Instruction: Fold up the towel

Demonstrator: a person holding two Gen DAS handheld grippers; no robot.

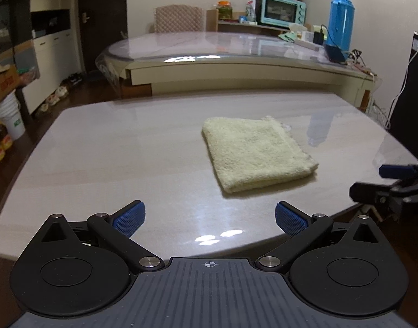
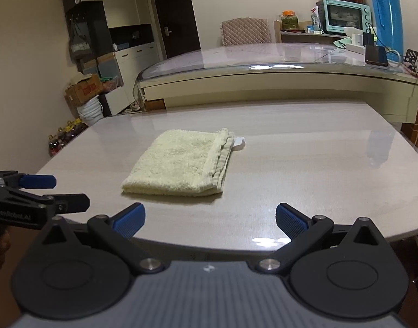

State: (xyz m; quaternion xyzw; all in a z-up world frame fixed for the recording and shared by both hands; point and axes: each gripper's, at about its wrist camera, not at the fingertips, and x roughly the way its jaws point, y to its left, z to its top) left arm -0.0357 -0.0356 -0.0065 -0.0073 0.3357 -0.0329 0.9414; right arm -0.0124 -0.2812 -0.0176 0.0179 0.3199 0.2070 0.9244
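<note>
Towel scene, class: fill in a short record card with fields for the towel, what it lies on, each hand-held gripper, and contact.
towel: pale yellow towel, folded into a flat layered rectangle
label: small white tag showing at its far right corner
surface: light wood-grain table
left hand-held gripper: open, short of the towel
right hand-held gripper: open, short of the towel
contact: neither touches the towel

My left gripper [image 1: 210, 220] is spread wide, blue pads [image 1: 129, 218] far apart, nothing between them, pointing forward and slightly down. My right gripper [image 2: 210, 220] matches it: jaws wide, empty, same forward tilt. From the left camera I catch the right one's fingers at the far right edge, parted; from the right camera, the left one's fingers at the left edge, parted too.
</note>
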